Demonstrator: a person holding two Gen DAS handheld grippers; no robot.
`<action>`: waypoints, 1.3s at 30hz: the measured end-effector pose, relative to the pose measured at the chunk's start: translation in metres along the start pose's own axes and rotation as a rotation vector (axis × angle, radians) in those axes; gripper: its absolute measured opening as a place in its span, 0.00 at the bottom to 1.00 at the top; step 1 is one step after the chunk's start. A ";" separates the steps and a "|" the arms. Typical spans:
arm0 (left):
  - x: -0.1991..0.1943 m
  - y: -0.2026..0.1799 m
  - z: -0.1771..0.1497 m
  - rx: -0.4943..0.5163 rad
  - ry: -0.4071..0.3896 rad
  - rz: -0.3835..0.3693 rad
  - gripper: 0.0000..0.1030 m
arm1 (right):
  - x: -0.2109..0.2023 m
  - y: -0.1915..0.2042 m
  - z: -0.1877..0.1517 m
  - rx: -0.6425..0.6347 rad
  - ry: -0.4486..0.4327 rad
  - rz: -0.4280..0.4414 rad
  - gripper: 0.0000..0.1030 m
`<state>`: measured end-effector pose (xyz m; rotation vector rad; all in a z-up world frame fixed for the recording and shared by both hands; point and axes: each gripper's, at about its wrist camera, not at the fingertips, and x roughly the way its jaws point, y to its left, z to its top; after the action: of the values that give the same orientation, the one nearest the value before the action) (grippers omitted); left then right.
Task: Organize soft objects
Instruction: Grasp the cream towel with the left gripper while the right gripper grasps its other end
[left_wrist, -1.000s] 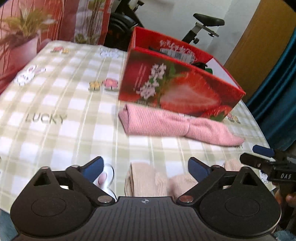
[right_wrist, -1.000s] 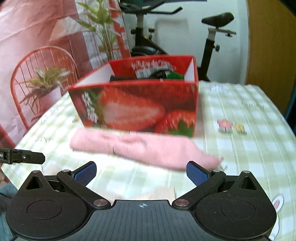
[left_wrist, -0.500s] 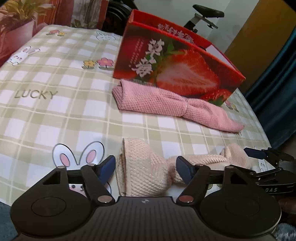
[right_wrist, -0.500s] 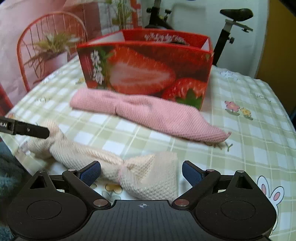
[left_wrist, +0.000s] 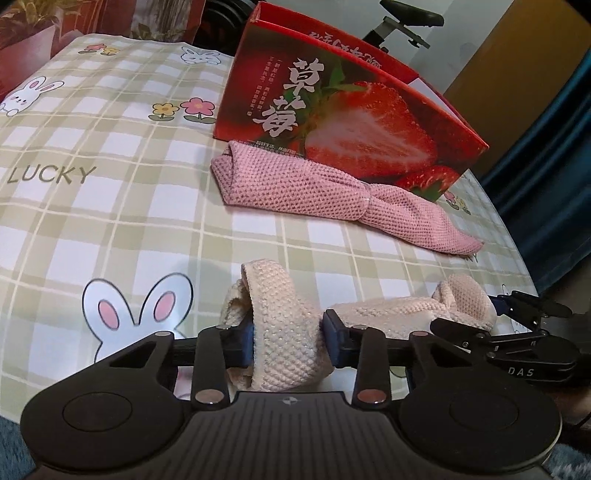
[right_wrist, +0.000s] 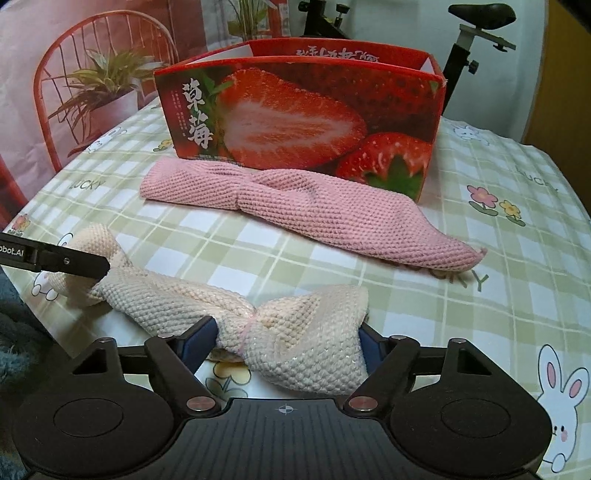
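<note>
A cream knitted cloth (left_wrist: 284, 325) tied in the middle lies at the table's near edge. My left gripper (left_wrist: 288, 338) is shut on one end of it. My right gripper (right_wrist: 286, 339) has closed on the other end (right_wrist: 306, 347); it also shows at the right of the left wrist view (left_wrist: 517, 325). A pink knitted cloth (left_wrist: 321, 192) lies beyond, against a red strawberry box (left_wrist: 354, 110), also seen in the right wrist view (right_wrist: 295, 122). The left gripper's finger (right_wrist: 66, 262) shows at the left of the right wrist view, on the cream cloth.
The table wears a green checked cloth (left_wrist: 110, 206) with rabbits and flowers. A red chair (right_wrist: 74, 74) and a potted plant (right_wrist: 99, 92) stand behind the table. An exercise bike (right_wrist: 476, 33) stands beyond the box.
Both grippers came down and forward onto the cream cloth and closed from open onto its two ends.
</note>
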<state>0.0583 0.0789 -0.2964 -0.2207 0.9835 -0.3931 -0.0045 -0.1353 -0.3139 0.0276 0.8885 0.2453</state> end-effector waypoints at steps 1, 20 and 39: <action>0.001 0.000 0.003 -0.004 0.004 0.000 0.34 | 0.001 -0.001 0.002 0.009 0.000 0.003 0.71; 0.016 -0.010 0.041 0.031 -0.042 0.054 0.31 | 0.021 -0.014 0.025 0.078 -0.039 0.002 0.66; 0.019 0.007 0.023 -0.040 -0.074 0.023 0.32 | 0.013 -0.010 0.010 0.059 -0.053 0.001 0.67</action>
<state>0.0882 0.0775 -0.3008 -0.2583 0.9213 -0.3422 0.0135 -0.1410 -0.3186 0.0889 0.8428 0.2187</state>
